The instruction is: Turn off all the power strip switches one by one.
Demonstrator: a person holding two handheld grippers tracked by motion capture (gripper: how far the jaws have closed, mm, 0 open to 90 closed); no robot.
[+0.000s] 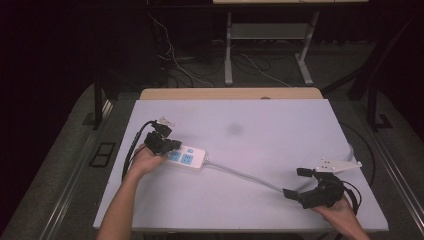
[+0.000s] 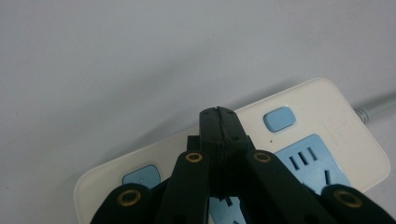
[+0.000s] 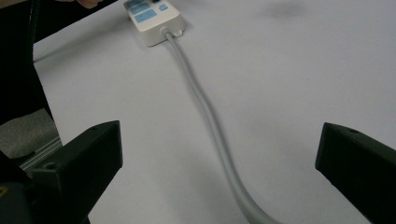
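A white power strip (image 1: 189, 158) with blue sockets and blue switches lies at the left of the white table (image 1: 260, 120). My left gripper (image 1: 165, 145) is shut with nothing between its jaws. Its joined tips (image 2: 218, 113) sit just over the strip's top (image 2: 327, 100), between two blue switches (image 2: 280, 118); I cannot tell if they touch. The strip's grey cable (image 1: 245, 175) runs right toward my right gripper (image 1: 298, 183), which stands open near the front right. In the right gripper view the cable (image 3: 210, 116) passes between the wide-apart jaws of that gripper (image 3: 219, 142), up to the strip (image 3: 154, 18).
A faint dark smudge (image 1: 234, 129) marks the table's middle. A wooden board (image 1: 230, 93) lines the far edge. Beyond it, loose cables (image 1: 175, 65) and a metal stand (image 1: 270, 45) are on the floor. The table's front edge (image 1: 240, 231) lies close below both hands.
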